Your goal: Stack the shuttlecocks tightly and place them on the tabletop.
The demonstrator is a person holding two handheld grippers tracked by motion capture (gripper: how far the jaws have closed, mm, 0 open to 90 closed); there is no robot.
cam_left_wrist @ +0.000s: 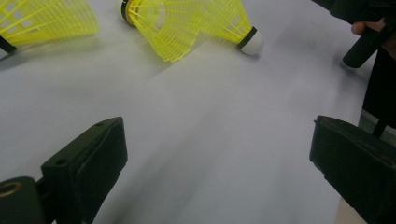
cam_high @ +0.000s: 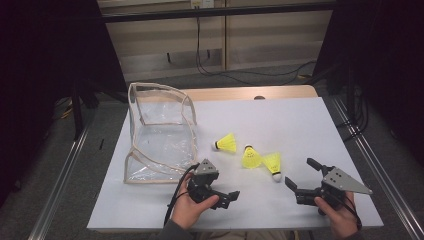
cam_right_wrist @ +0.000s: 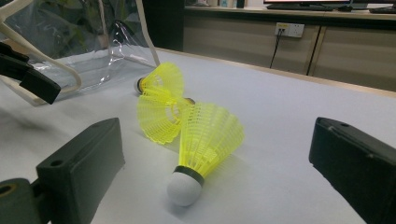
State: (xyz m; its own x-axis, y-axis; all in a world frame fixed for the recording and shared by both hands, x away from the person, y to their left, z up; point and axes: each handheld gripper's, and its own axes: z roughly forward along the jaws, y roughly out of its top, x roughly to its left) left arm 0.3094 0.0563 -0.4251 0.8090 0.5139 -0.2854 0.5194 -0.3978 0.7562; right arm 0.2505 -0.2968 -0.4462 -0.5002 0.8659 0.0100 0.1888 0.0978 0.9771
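1. The nearest shuttlecock, yellow skirt with a white cork, lies on its side on the white bench just ahead of my right gripper, cork toward me. Its skirt touches a second shuttlecock; a third lies apart, nearer the clear pouch.
2. My right jaws stand wide apart with nothing between them. If I close on the flared skirt, I expect the mesh to crush or the shuttlecock to squirt out.
3. Nudging it could roll the touching neighbour away.
4. My left gripper also has its jaws apart and empty; the two could collide if both reach in.
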